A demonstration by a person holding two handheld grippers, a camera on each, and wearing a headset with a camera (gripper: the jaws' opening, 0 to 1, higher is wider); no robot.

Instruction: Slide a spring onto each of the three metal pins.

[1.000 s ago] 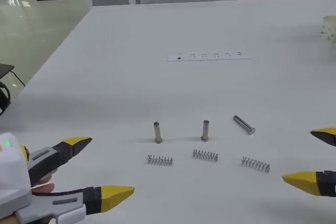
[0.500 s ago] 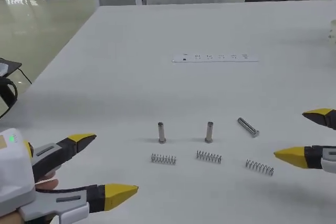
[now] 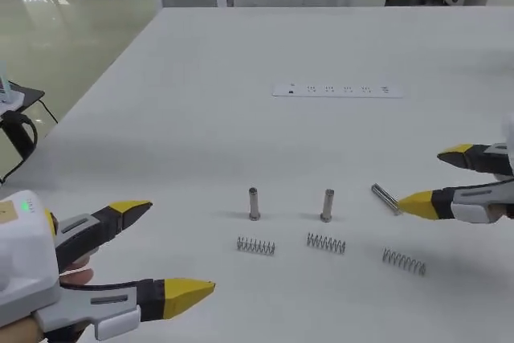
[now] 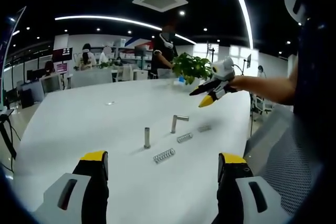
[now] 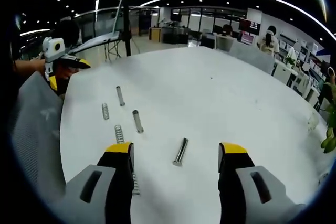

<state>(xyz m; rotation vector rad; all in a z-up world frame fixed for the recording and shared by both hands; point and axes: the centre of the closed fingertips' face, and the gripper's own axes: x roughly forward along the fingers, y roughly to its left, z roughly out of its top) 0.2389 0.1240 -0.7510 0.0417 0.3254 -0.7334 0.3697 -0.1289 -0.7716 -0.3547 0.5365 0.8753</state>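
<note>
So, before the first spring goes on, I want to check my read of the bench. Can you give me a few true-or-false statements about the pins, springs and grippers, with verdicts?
1. The left pin and middle pin stand upright, and the right pin lies on its side. True.
2. A spring already sits on the left pin. False: the left spring, middle spring and right spring all lie on the table, in front of the pins.
3. The left gripper and right gripper are both open and empty. True.
4. The left gripper is nearest the right pin. False: the right gripper is beside it.
</note>
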